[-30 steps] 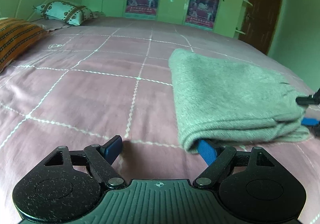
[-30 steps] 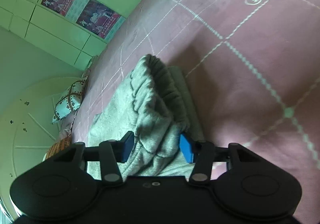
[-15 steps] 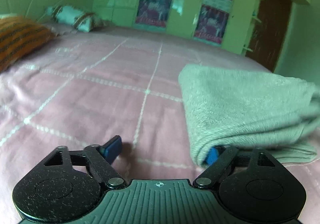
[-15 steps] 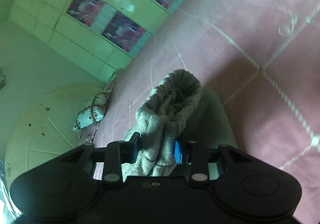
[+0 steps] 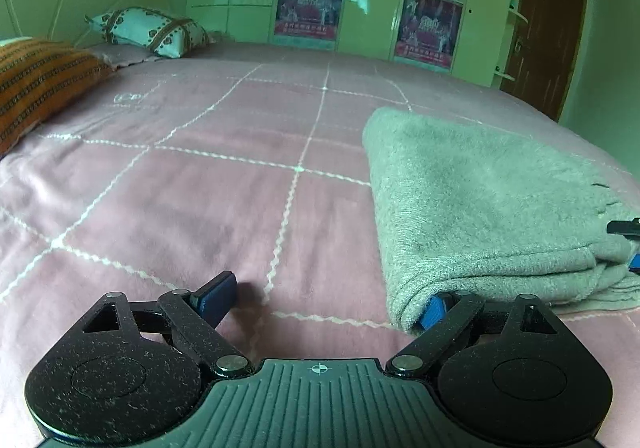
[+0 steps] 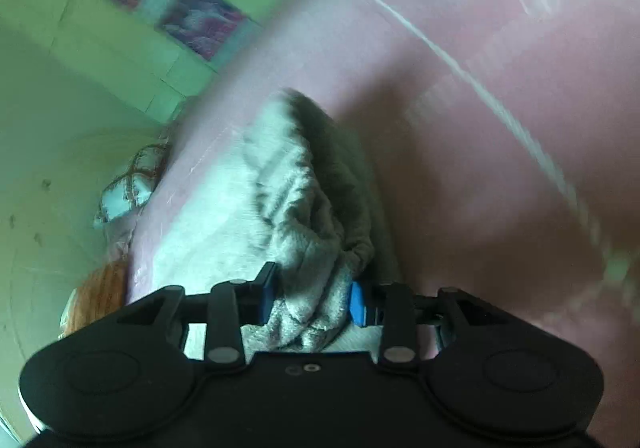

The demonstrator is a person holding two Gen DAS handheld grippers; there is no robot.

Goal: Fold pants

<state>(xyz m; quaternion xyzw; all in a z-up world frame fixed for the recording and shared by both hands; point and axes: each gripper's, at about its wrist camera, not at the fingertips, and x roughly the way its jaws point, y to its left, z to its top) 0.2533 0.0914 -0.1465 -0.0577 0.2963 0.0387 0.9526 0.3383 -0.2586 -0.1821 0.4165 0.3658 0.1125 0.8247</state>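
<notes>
The right tongs (image 6: 312, 298) pinch the bunched waistband end of the grey pants (image 5: 480, 208) folded on the pink bed (image 5: 200, 188), apparently to carry it over, while the left tongs (image 5: 326, 298) are opening, one finger tucked under the fold.

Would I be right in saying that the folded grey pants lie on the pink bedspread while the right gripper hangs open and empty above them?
Not quite: the right gripper is not empty; the right wrist view shows it shut on a bunched part of the grey pants. They do lie on the pink bedspread.
</notes>
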